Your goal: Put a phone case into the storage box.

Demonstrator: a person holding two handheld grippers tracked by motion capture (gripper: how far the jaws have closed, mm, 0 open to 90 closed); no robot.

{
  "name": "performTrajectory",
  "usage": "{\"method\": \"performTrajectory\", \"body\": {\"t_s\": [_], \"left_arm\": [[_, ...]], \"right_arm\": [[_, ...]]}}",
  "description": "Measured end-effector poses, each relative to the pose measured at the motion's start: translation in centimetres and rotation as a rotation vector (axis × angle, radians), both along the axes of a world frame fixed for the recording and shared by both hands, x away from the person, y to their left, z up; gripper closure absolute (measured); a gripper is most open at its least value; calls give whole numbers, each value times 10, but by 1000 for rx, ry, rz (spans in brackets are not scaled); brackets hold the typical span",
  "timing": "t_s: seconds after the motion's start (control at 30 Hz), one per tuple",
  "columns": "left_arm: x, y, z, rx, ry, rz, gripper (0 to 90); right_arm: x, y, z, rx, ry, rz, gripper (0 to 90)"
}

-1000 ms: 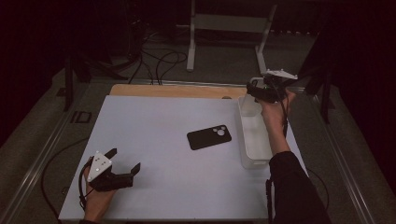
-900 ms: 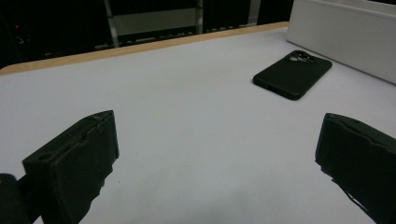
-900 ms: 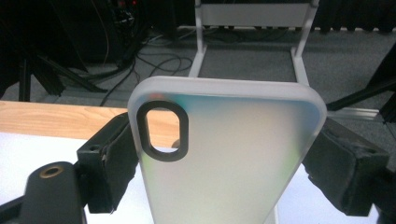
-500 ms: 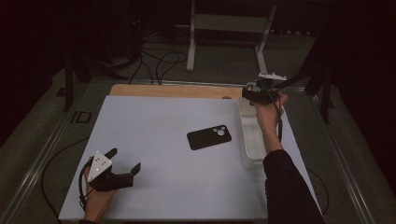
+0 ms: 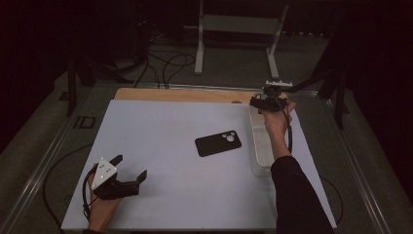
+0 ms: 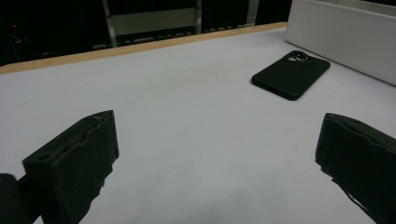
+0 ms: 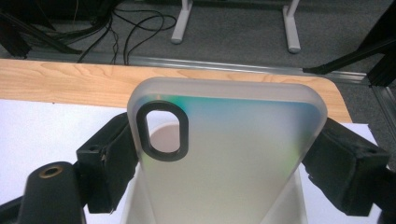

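High view: right gripper (image 5: 270, 101) raised over far end of clear bin (image 5: 260, 163) at table's (image 5: 160, 131) right edge, likely lifting something out; what sits between the jaws too small and dim to tell here. Black phone (image 5: 218, 143) flat, camera side up, mid-table just left of bin, apart from both grippers. Left gripper (image 5: 127, 169) parked near front-left corner, jaws spread, hand resting on table, probably waiting its turn. Room beyond table dark, little readable.

Left gripper view: both jaws wide apart, nothing between, hovering low over bare table. Phone (image 6: 290, 74) ahead to the right, bin (image 6: 345, 32) wall behind it, cut off by frame edge.

Right gripper view: jaws clamped on side edges of frosted case (image 7: 224, 154), held upright with camera cutout at upper left, iridescent tint across it. Bin (image 7: 205, 205) directly below, seen through the case, so case looks just clear of it. Case's lower end cut off by frame; bin's contents not readable.
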State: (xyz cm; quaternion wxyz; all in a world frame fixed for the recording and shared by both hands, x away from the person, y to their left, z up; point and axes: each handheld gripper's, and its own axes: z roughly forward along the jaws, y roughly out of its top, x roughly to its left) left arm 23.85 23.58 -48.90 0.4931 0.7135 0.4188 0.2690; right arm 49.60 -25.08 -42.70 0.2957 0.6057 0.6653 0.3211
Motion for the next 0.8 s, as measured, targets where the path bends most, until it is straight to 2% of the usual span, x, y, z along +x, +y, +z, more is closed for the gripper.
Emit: {"method": "performTrajectory", "body": {"t_s": [0.3,0.47,0.57,0.67,0.73,0.8], "left_arm": [[0,0,0,-2,1,-1,0],[0,-1,0,-2,2,-4,0],[0,-1,0,-3,0,-4,1],[0,0,0,-5,-1,-1,0],[0,0,0,-6,0,-1,0],[0,0,0,-6,-1,-1,1]], "right_arm": [[4,0,-10,-21,39,-7,160],[5,-1,-12,-16,31,-10,159],[5,-2,-12,-4,27,-24,151],[5,-4,-12,9,25,-34,100],[5,-6,-11,40,20,-29,92],[4,-7,-9,46,12,-30,92]]}}
